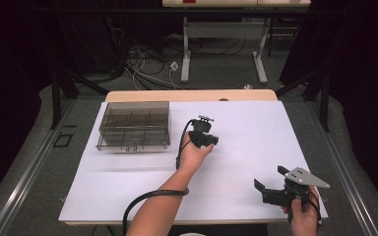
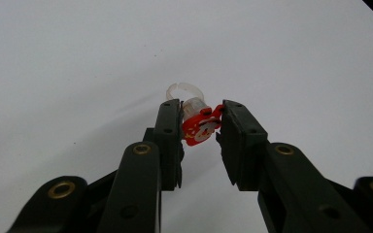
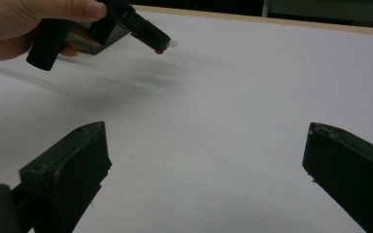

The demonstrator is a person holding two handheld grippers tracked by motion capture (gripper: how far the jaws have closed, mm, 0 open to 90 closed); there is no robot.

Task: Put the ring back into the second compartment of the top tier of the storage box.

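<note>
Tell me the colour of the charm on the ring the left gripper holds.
Red with white, on a clear ring; the left gripper view shows it best.

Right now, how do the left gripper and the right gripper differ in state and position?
The left gripper has its jaws nearly closed on a small red-and-white toy ring with a clear band; the right gripper has its jaws spread wide and holds nothing. The left sits mid-table, the right near the table's front right corner. Both are black and hand-held above the white tabletop.

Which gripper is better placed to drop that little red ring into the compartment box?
Left. The left gripper already grips the red ring near the box; the right gripper sits open, farther off.
</note>
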